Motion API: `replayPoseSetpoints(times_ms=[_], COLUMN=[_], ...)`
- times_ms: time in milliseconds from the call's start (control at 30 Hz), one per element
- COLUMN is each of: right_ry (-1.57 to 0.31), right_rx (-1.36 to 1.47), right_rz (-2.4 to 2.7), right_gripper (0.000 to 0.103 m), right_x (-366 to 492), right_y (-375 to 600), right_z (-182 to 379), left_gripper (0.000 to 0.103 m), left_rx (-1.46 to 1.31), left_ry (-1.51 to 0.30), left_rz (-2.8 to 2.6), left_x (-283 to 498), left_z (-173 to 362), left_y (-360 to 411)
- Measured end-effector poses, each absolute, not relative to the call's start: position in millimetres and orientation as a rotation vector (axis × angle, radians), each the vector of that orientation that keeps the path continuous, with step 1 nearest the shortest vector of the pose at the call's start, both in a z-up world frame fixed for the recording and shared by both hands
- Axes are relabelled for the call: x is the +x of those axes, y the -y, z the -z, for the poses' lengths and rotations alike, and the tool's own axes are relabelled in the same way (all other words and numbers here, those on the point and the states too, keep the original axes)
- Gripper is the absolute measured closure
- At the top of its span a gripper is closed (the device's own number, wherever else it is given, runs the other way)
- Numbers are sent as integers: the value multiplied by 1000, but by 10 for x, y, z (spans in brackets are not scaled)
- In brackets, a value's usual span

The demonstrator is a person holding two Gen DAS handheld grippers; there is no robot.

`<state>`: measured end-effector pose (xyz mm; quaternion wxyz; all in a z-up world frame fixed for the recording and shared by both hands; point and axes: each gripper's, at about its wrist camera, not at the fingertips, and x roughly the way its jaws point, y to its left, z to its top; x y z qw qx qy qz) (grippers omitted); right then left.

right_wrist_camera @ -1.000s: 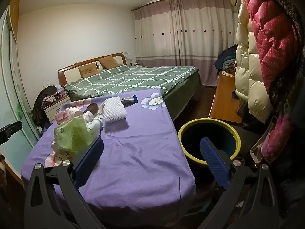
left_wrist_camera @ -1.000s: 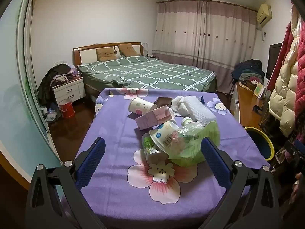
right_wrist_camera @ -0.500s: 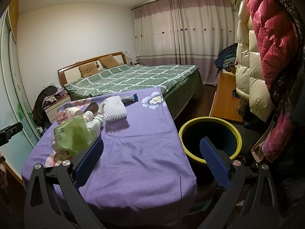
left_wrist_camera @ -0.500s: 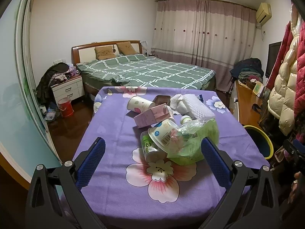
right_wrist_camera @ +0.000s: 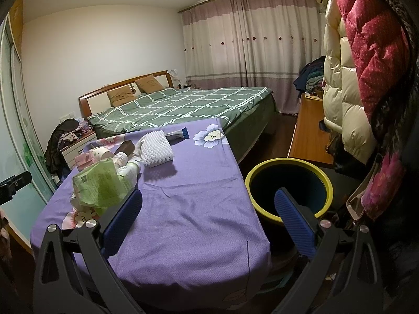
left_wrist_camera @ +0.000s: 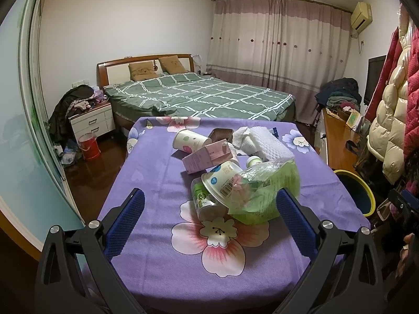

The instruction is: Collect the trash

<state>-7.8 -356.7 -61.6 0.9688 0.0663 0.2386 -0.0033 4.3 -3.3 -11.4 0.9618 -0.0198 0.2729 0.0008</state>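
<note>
A heap of trash lies on the purple flowered tablecloth (left_wrist_camera: 146, 172): a green plastic bag (left_wrist_camera: 267, 193), a white tub (left_wrist_camera: 222, 180), a small green-labelled bottle (left_wrist_camera: 203, 198), a pink carton (left_wrist_camera: 207, 158), a paper cup (left_wrist_camera: 191, 141) and white foam netting (left_wrist_camera: 267, 144). My left gripper (left_wrist_camera: 209, 209) hangs open just short of the heap, nothing between its fingers. The right gripper (right_wrist_camera: 208, 206) is open over the table's right edge, with the bag (right_wrist_camera: 99, 183) to its left. A yellow-rimmed bin (right_wrist_camera: 288, 183) stands on the floor beside the table.
A green checked bed (left_wrist_camera: 204, 99) lies beyond the table. A white nightstand (left_wrist_camera: 91, 120) and red bucket (left_wrist_camera: 89, 146) stand on the left. A wooden desk (right_wrist_camera: 309, 130) and hanging puffy coats (right_wrist_camera: 366, 65) line the right side.
Both views have shifted only slightly; the left gripper has eased a little towards the heap. Nothing was picked up or released.
</note>
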Motion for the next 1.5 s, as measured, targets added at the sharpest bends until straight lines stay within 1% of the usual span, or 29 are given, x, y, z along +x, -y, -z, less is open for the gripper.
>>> replayPoseSetpoints(times_ms=[1500], right_ry=[-501], right_rx=[149], right_rz=[2], right_gripper=[6], right_x=[-48], right_y=[3565], right_z=[708], left_gripper=[4], left_rx=[-31], left_ry=[-591], left_rz=[13], left_x=[94], left_z=[237], left_y=[89])
